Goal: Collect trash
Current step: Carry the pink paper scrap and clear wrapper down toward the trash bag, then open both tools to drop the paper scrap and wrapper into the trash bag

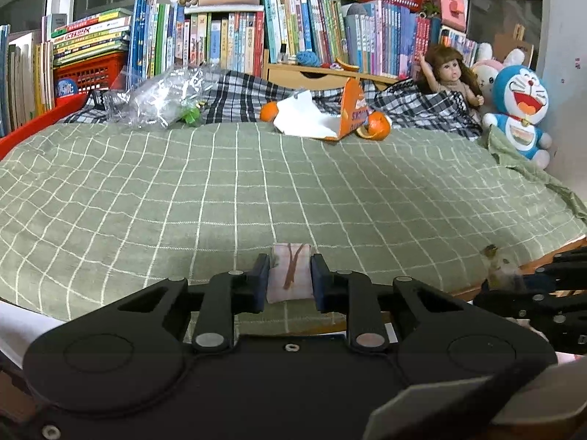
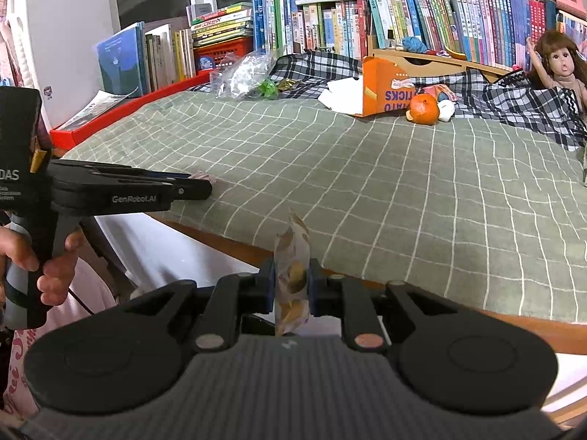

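My left gripper [image 1: 290,273] is shut on a pale pinkish wrapper [image 1: 290,275] with a brown streak, low over the near edge of the green checked bed cover [image 1: 256,190]. My right gripper [image 2: 291,282] is shut on a crinkled clear wrapper with brown patches [image 2: 292,267], held upright just off the bed's front edge. At the far side of the bed lie an opened orange and white snack box [image 1: 330,117], orange peel [image 1: 376,124], an orange [image 2: 424,109] and a crumpled clear plastic bag [image 1: 157,101]. In the right wrist view the left gripper [image 2: 200,183] shows side-on at left.
A checked blanket [image 1: 422,106] is bunched along the back with a doll [image 1: 451,73] and plush toys [image 1: 521,110] at the far right. Shelves of books [image 1: 227,40] and a red tray edge [image 1: 33,124] line the back and left. A hand [image 2: 47,256] grips the left handle.
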The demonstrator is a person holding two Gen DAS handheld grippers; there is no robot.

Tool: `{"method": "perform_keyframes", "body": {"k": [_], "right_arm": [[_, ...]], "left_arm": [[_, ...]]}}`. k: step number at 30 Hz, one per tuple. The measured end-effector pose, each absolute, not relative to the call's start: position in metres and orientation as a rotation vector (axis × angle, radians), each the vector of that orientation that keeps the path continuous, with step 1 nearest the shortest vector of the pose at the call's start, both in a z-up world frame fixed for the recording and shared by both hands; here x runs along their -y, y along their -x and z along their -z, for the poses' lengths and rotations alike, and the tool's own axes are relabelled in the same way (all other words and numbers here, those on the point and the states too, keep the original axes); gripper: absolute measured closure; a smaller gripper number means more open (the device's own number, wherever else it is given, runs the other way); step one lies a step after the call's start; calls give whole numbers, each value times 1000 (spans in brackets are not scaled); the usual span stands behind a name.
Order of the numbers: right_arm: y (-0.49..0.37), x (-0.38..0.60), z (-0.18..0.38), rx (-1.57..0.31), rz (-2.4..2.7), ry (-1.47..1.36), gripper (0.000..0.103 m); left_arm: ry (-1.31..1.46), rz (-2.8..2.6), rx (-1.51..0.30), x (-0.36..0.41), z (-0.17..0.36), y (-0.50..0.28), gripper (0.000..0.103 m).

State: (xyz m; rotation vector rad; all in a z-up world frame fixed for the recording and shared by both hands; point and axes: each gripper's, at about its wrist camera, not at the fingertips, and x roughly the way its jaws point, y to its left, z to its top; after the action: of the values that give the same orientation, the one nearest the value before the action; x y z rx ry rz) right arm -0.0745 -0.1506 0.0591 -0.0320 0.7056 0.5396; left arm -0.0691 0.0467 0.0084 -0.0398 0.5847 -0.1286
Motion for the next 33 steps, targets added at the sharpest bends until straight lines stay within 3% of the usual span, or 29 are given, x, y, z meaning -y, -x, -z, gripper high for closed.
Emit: {"method": "perform_keyframes", "body": {"k": [12, 33], "right_arm": [[87, 129, -42, -757, -618, 48, 81], [94, 117, 9, -920, -644, 40, 81]], "left_arm": [[12, 147, -609, -56, -16, 121, 81], [-40, 166, -806, -43, 47, 136, 81]]}}
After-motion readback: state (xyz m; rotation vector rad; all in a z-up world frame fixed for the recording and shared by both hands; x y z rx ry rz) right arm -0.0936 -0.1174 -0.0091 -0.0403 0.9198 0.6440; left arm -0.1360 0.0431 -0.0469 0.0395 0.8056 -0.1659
